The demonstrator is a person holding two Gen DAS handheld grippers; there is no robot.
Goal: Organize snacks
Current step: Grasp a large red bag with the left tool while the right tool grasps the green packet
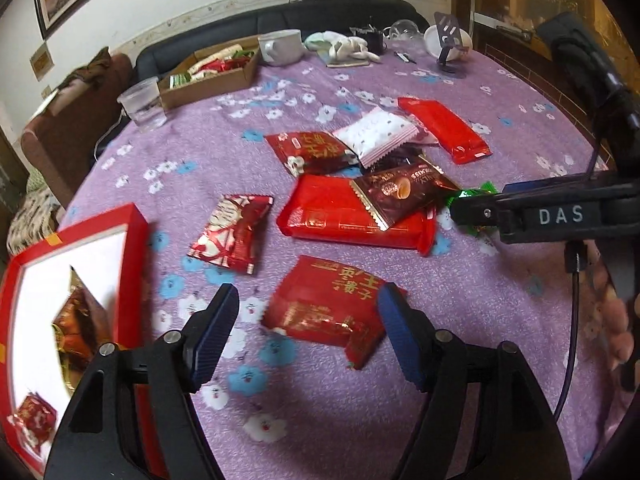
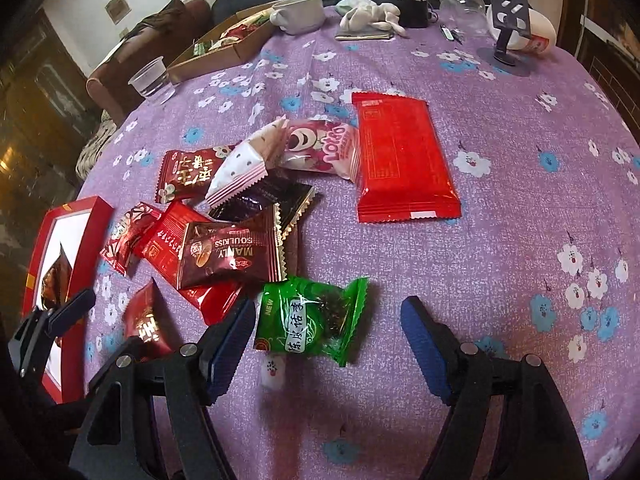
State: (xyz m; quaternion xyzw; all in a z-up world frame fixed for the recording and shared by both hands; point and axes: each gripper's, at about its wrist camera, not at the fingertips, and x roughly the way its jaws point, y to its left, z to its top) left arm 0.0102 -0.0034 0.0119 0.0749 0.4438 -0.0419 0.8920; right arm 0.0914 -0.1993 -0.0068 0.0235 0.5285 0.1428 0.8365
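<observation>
Left wrist view: the left gripper (image 1: 308, 312) hangs with jaws apart and nothing clamped; a red packet with gold characters (image 1: 326, 312) lies flat on the purple floral tablecloth (image 1: 500, 312) just ahead between the fingers, and the red tray (image 1: 138, 240) lies to its left. Right wrist view: the right gripper (image 2: 328, 324), jaws likewise spread and empty, frames a green packet (image 2: 310, 316). Both wrappers look light, crinkly and slippery; a pinch across the padded middle seems safest.

Purple flowered tablecloth (image 2: 460, 264) carries scattered snack packets (image 2: 404, 160) and a red box (image 1: 136, 232).
</observation>
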